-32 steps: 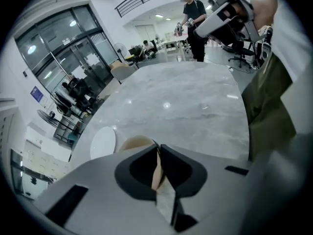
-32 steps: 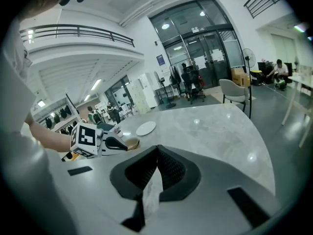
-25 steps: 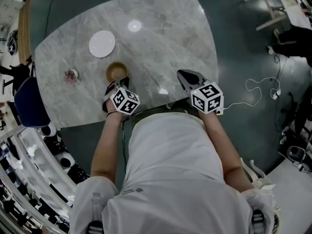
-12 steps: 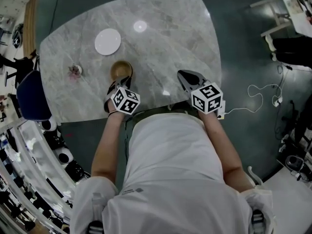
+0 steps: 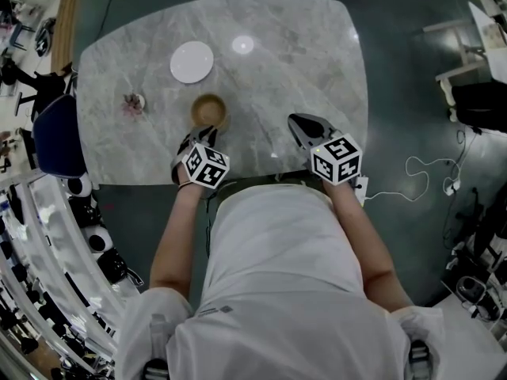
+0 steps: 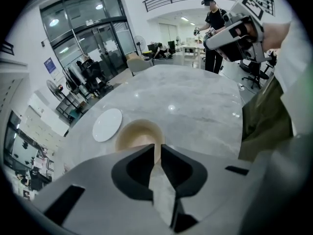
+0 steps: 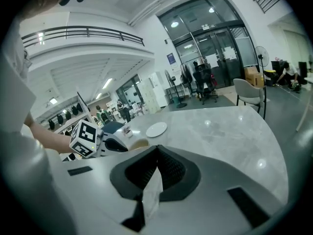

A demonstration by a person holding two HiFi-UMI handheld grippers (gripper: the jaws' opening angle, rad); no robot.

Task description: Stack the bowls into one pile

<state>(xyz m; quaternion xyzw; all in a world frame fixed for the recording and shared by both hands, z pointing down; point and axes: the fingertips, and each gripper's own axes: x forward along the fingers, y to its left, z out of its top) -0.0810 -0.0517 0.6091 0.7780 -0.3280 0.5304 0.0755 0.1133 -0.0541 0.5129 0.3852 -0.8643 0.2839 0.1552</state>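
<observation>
Meanwhile: both grippers shut and empty, lone bowl on the marble

Stands in a white shirt [image 5: 277, 267] at the near edge of a grey marble table [image 5: 301, 62], with a dark blue chair [image 5: 55, 137] at its left end. Holds a gripper in each hand over that near edge. Aims the left gripper [image 5: 192, 135] steeply downward, jaws pressed together on nothing. Aims the right gripper [image 5: 298, 122] more shallowly across bare tabletop, jaws likewise closed and empty. Shows a round white plate [image 5: 192, 62] toward the far left of the marble. Shows a single tan bowl [image 5: 208, 111] upright between plate and left gripper, apart from the plate, just beyond the closed tips, well away from the right gripper. Shows, smallest, a pinkish object [image 5: 133, 101] left of the bowl, too small to identify.
</observation>
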